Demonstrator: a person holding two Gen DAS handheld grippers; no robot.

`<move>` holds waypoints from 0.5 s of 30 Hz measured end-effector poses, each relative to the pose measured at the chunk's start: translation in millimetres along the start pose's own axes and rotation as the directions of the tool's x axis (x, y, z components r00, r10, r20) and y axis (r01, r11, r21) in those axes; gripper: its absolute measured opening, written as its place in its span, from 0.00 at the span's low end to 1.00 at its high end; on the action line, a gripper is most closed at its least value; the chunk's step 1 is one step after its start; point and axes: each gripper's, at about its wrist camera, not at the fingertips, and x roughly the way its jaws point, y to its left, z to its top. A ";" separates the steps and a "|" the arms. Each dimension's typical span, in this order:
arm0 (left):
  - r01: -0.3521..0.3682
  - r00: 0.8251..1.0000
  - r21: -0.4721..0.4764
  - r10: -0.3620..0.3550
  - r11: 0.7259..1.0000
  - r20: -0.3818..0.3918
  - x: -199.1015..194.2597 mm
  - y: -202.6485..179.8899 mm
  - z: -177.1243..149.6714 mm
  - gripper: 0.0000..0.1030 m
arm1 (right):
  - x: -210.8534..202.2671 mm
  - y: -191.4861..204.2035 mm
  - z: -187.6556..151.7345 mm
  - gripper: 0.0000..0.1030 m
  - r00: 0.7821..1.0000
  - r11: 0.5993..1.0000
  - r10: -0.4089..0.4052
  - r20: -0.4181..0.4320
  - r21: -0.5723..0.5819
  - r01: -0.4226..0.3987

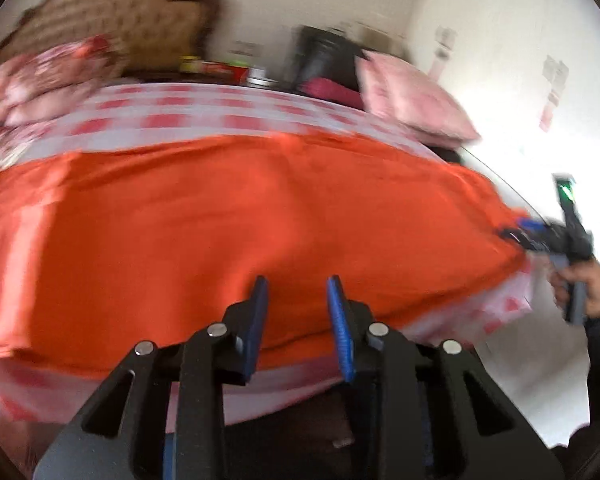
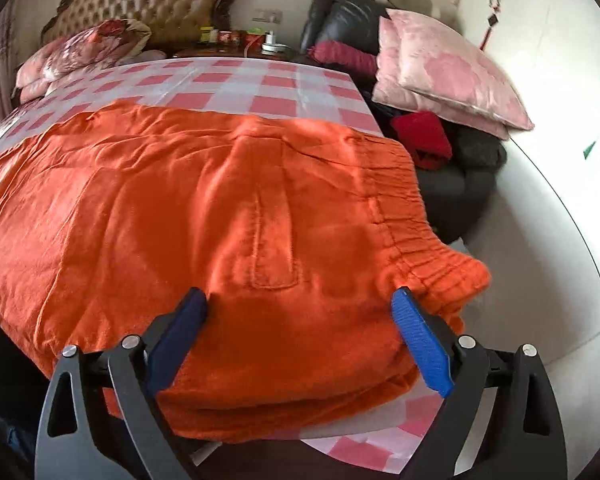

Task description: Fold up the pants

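Observation:
Orange pants (image 2: 140, 200) lie spread flat on a red-and-white checked sheet (image 2: 260, 92), with the elastic waistband (image 2: 404, 216) at the right end, partly over the sheet's edge. My right gripper (image 2: 299, 296) is wide open at the near edge by the waistband, its blue pads on either side of a stretch of fabric. The left wrist view is motion-blurred. In it the pants (image 1: 220, 220) fill the middle. My left gripper (image 1: 297, 286) hovers open at their near edge with nothing between its fingers. The right gripper (image 1: 540, 234) shows at the far right, held by a hand (image 1: 584, 284).
A tufted headboard (image 2: 148, 0) and floral pillows (image 2: 84, 52) stand at the far left. A nightstand with small items (image 2: 240, 40) is behind. A black chair (image 2: 340, 20) with pink cushions (image 2: 452, 68) and red clothes (image 2: 420, 132) sits right of the bed, above white floor (image 2: 540, 240).

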 end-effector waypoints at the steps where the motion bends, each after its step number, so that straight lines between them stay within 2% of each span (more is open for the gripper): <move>1: -0.041 0.999 -0.029 0.041 0.999 0.011 -3.5 9.8 4.1 0.30 | -1.8 3.1 2.3 0.87 1.000 1.000 -0.031 -0.007 0.004 0.031; 3: -0.056 0.997 -0.034 0.058 0.998 0.057 -9.6 13.2 19.3 0.30 | -12.9 19.1 11.1 0.82 0.995 0.996 -0.093 0.025 -0.015 0.093; 4: -0.056 0.996 -0.029 0.058 0.998 0.073 -7.3 9.3 30.4 0.32 | -20.1 29.2 16.5 0.82 0.997 0.998 -0.061 0.057 -0.016 0.062; 5: -0.058 0.995 -0.027 0.060 0.998 0.085 1.0 -0.8 45.8 0.39 | -25.5 40.2 21.7 0.82 0.997 1.000 0.001 0.079 -0.012 0.000; 6: -0.056 0.995 -0.031 0.058 0.998 0.082 8.7 -6.8 56.6 0.46 | -28.8 57.9 29.0 0.81 0.990 0.995 0.097 0.099 -0.013 -0.096; 7: -0.039 0.998 -0.033 0.041 0.999 0.052 30.4 -17.1 73.4 0.57 | -29.2 74.2 34.7 0.80 0.982 0.988 0.152 0.112 -0.021 -0.150; 9: -0.069 0.998 -0.019 0.069 0.997 0.001 68.3 -33.5 97.5 0.57 | -22.9 104.9 44.1 0.80 0.972 0.979 0.204 0.115 -0.027 -0.203; 11: -0.109 0.991 0.016 0.110 0.994 -0.072 106.8 -40.5 113.7 0.56 | -13.1 122.2 47.4 0.80 0.972 0.975 0.220 0.084 -0.037 -0.217; 12: -0.166 0.976 0.045 0.171 0.985 -0.135 124.9 -37.6 116.3 0.53 | -5.8 130.1 46.8 0.80 0.978 0.979 0.203 0.058 -0.041 -0.200; 14: -0.226 0.961 0.062 0.233 0.972 -0.148 131.6 -20.1 120.7 0.47 | 8.0 136.4 42.5 0.80 0.983 0.983 0.181 0.009 -0.042 -0.180; 15: -0.214 0.964 0.056 0.220 0.975 -0.150 129.9 -10.3 119.2 0.47 | 7.6 133.5 40.7 0.84 0.982 0.982 0.188 0.027 -0.028 -0.188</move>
